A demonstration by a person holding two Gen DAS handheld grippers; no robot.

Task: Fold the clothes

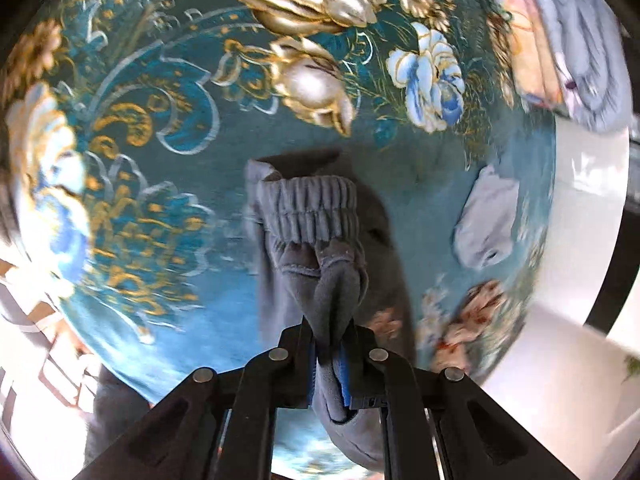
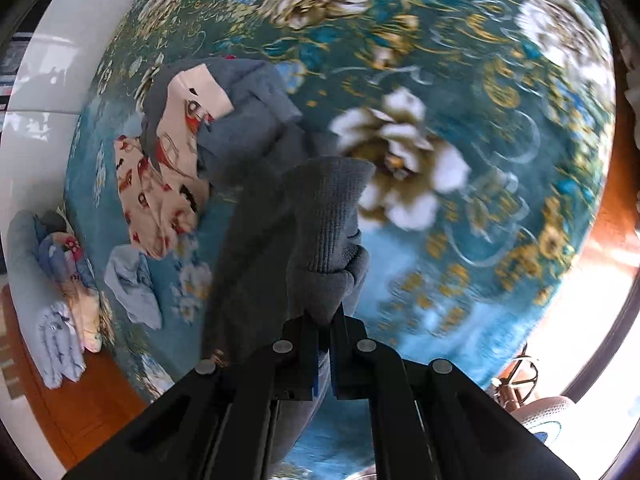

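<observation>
Left wrist: gripper pinches ribbed grey fleece garment.

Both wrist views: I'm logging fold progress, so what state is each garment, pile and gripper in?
Left gripper: shut on the grey garment.
Right gripper: shut on the grey garment.
Grey garment: pinched and hanging above the rug, unfolded.
Cartoon-print cloth: crumpled on the rug, unfolded.
Light blue cloth: crumpled, unfolded.
Stack of clothes: folded, at the rug's edge.
Floral rug: lying flat.
</observation>
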